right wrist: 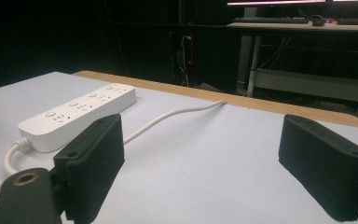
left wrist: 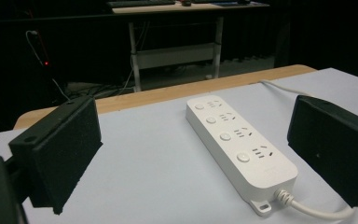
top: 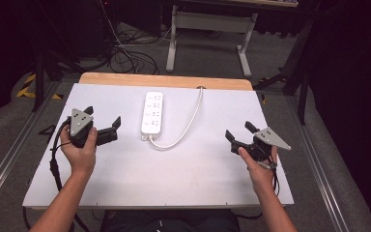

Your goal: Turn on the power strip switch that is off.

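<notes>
Right now my left gripper (top: 104,122) sits near the table's left edge, jaws spread wide w/ nothing between them. It points across toward the power strip (top: 152,112), which lies flat on the white table top (top: 198,169), a bit left of centre and toward the far side. Strip and gripper are apart, no contact. In the left gripper view the power strip (left wrist: 240,147) shows in the gap between my two black pads, its sockets and round buttons facing up, cord end nearest me.

My right gripper (top: 240,133) is over on the table's right side, jaws also wide, empty, well apart from the strip. From the right gripper view the power strip (right wrist: 79,114) lies off to the left.

A white cord (top: 186,128) leaves the strip's near end, loops round and runs up to the far wooden edge (top: 164,79) of the table. Both hands grip the gripper bodies from below.
</notes>
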Tool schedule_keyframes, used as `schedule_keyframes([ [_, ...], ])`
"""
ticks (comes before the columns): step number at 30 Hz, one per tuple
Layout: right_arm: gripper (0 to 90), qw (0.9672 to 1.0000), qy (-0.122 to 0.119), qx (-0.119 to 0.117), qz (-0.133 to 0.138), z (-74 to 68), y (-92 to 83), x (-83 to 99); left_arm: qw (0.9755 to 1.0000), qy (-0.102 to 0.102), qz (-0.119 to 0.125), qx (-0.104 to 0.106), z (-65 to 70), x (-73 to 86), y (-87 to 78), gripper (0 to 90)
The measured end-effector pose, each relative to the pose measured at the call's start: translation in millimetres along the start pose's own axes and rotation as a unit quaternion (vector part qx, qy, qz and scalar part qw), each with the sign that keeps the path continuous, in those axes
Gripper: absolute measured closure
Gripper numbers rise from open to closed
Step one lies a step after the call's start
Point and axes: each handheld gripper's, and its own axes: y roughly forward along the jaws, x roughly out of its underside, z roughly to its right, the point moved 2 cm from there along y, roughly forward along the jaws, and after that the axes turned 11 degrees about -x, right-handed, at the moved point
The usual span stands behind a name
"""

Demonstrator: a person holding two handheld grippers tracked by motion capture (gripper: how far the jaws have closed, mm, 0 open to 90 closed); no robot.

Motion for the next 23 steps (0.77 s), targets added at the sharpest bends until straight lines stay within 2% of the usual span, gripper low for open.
schedule_keyframes([
  [14, 14.5, 1.0000, -0.002, 0.001, -0.001, 0.9, 0.6, 0.4, 0.9997, -0.013, 0.002, -0.021, -2.2, 5.5, -12.2, 3.6],
  [18, 14.5, 1.0000, -0.006, 0.000, -0.005, 0.5, 2.1, 1.0, 0.9996, -0.020, 0.002, -0.022, -1.8, 5.6, -12.7, 3.6],
  [23, 14.5, 1.0000, -0.003, 0.000, -0.004, -0.2, 2.4, 0.9, 0.9996, -0.018, 0.001, -0.023, -2.8, 5.9, -12.5, 3.6],
])
